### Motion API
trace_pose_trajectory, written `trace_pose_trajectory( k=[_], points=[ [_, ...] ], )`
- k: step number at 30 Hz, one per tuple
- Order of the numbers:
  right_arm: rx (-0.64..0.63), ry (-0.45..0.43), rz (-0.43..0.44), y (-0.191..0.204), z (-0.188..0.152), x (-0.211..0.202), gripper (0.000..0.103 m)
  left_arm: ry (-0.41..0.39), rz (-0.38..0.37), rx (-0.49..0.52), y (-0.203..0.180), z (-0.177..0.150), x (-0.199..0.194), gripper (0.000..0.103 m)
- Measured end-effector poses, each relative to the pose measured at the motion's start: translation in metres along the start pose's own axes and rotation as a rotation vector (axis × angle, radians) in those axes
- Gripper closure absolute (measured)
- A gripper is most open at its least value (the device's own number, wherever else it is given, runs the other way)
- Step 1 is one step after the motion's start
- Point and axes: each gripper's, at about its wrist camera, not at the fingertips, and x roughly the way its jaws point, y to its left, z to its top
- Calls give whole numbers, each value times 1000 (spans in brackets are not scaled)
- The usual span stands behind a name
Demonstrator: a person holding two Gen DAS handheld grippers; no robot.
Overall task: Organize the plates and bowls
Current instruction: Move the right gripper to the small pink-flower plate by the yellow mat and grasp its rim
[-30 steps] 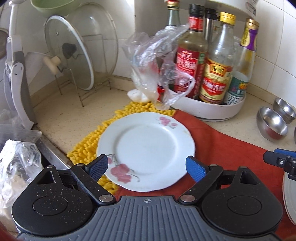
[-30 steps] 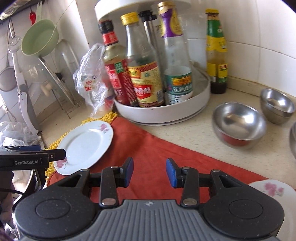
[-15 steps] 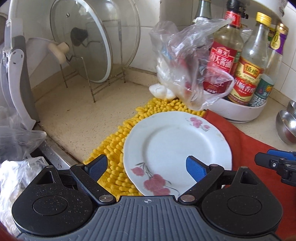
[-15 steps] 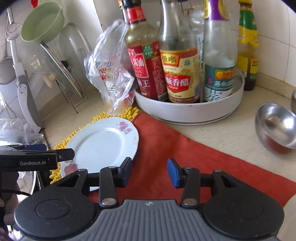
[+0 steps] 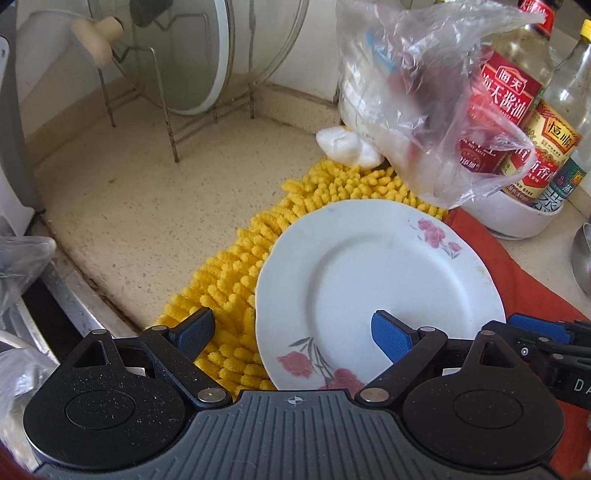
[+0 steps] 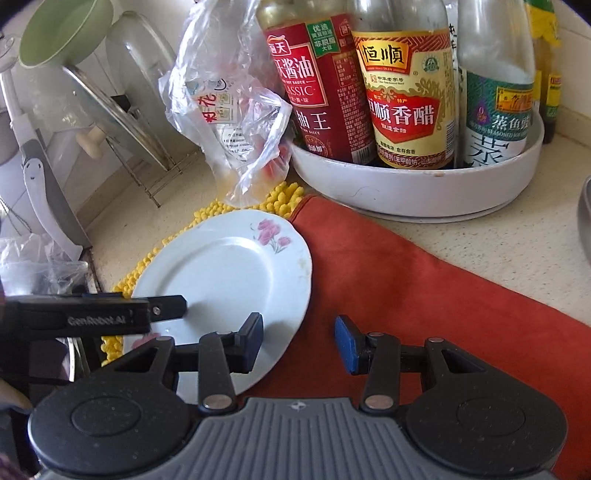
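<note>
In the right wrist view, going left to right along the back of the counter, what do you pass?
Green bowl → glass pot lid on its wire rack → clear plastic bag → red-labelled soy sauce bottle → yellow-labelled vinegar bottle → green-labelled sauce bottle.

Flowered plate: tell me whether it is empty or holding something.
Empty. The flowered plate shows only bare white glaze and painted pink flowers, lying flat across the yellow mat and red cloth.

plate [image 5: 376, 280] on mat [image 5: 236, 266] — bottles [image 6: 402, 92] behind
</note>
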Motion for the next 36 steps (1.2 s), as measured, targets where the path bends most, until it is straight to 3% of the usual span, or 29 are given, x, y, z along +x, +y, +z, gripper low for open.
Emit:
trace_pose_trajectory(
  k=[5,7,10,16,21,24,26,36],
  points=[
    [-40,-6,14,6,3,7,56,4,-24,32,-7,7,5,7],
    [-56,-14,45,10,3,5,60,13,-54,56,-14,7,4,10],
    [-77,-4,27,14,2,4,62,3,-34,96,-25,1,-1,8],
    [-53,8,50,8,2,-1,66,0,-88,78,-19,-8,-17,9],
    [-74,55,66,8,2,10,61,-7,-69,76,-10,3,-5,12],
    [-90,43,66,11,0,10,60,16,-107,77,-12,8,6,10],
    [-81,34,57,10,-1,9,66,-1,-108,95,-15,5,7,6],
    [-7,7,19,-6,-6,-21,69,11,-185,93,-23,-12,-19,10]
  ],
)
